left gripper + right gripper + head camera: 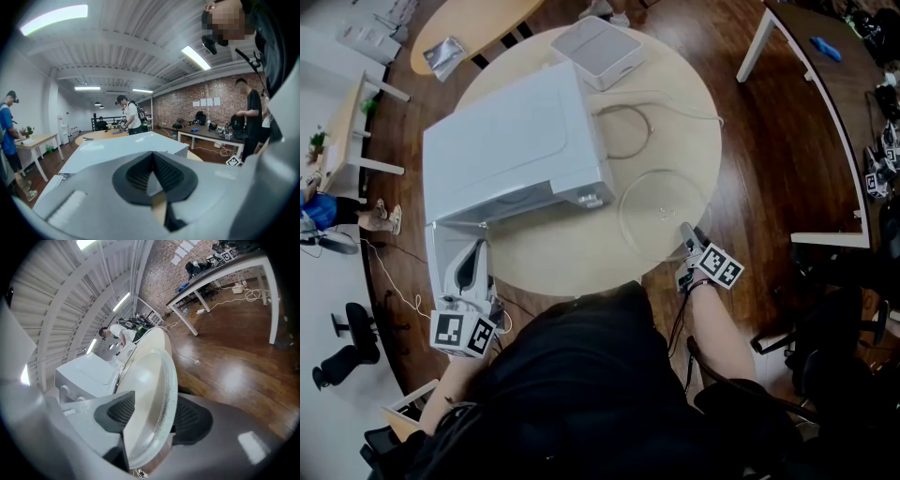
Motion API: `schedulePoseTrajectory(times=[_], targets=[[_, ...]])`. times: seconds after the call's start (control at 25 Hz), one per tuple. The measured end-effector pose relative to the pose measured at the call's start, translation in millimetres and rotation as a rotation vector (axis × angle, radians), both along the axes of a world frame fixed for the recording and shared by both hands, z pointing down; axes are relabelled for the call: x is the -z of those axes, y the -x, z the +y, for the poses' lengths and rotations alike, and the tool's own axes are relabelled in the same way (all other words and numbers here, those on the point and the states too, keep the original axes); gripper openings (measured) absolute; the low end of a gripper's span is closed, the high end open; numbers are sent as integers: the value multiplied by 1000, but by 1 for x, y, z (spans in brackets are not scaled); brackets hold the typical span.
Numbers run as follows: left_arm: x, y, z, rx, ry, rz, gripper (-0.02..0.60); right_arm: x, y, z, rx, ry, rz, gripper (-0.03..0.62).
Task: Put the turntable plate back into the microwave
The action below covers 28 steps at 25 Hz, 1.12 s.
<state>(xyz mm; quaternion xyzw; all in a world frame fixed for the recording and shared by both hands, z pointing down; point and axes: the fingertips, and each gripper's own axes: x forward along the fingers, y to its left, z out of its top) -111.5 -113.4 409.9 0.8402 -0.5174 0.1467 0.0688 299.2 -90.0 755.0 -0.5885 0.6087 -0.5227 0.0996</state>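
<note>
The white microwave [516, 150] sits on the round wooden table [553, 258], with its door [447, 251] swung open toward me at the lower left. My left gripper [474, 270] is at that door, and in the left gripper view its jaws [152, 180] are shut on the door's thin edge, with the microwave's top [122, 147] beyond. The clear glass turntable plate [661, 211] lies right of the microwave near the table's edge. My right gripper [688, 238] is shut on the plate's near rim, and the plate [150, 380] runs between both pads.
A white square box [598, 52] stands at the back of the table, and a cable [630, 131] loops beside the microwave. A white desk [811, 84] stands to the right, an office chair [347, 342] at the left. Several people stand in the room.
</note>
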Motion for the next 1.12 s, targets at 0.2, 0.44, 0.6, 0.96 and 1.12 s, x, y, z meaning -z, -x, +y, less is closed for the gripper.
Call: schedulePoseTrajectory(times=[0.2,0.44,0.6,0.96,1.12], targets=[[-1,-2,5,13,2,-5,6,-1,2,-1,0,-15,-57,236],[-3,-7,3,17,4,2,6,-1,9,-5,27,-36,-120,236],[-2,-15,1,2,-5,4,6,-4,15,-5,36,-31,-158,236],[-3,-22,-1,-38,-7,-3,6,-4,12,0,29,-42,-172,201],[-1,-31,-4,-58,-10,9,6,0,8,4,22,-47,-146,178]])
